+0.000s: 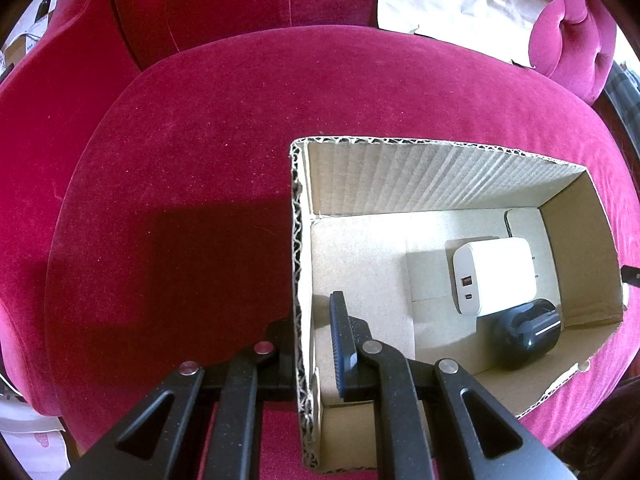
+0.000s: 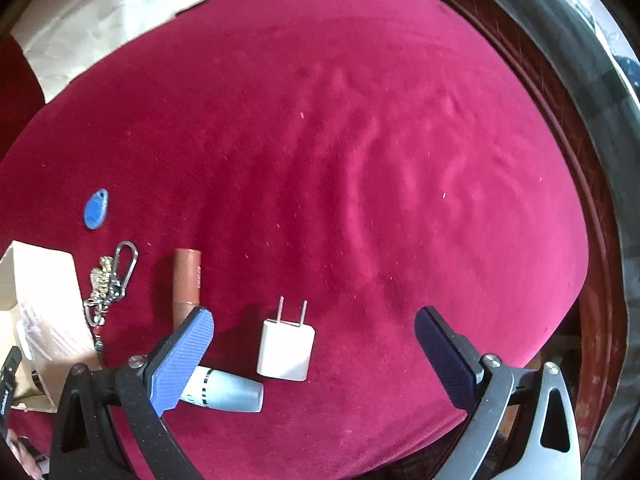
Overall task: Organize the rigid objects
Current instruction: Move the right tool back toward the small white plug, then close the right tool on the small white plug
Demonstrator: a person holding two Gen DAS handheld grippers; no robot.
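Holding the wall of the cardboard box [image 1: 298, 280], the left gripper [image 1: 310, 344] is clamped on it to keep it steady; a big white charger [image 1: 494, 274] lies inside. Right of it, the right gripper [image 2: 314, 354] hangs wide apart over the small white plug [image 2: 287, 350] on the red cushion [image 2: 360, 160]

Black hand-held gripper [image 2: 312, 354] arms, blue textured pads [image 2: 182, 360], silver screws

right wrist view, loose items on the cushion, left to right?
Cardboard box → blue key fob → keychain → brown tube → small white plug adapter. The pale blue cylinder is left out: it spans under the tube and the adapter.
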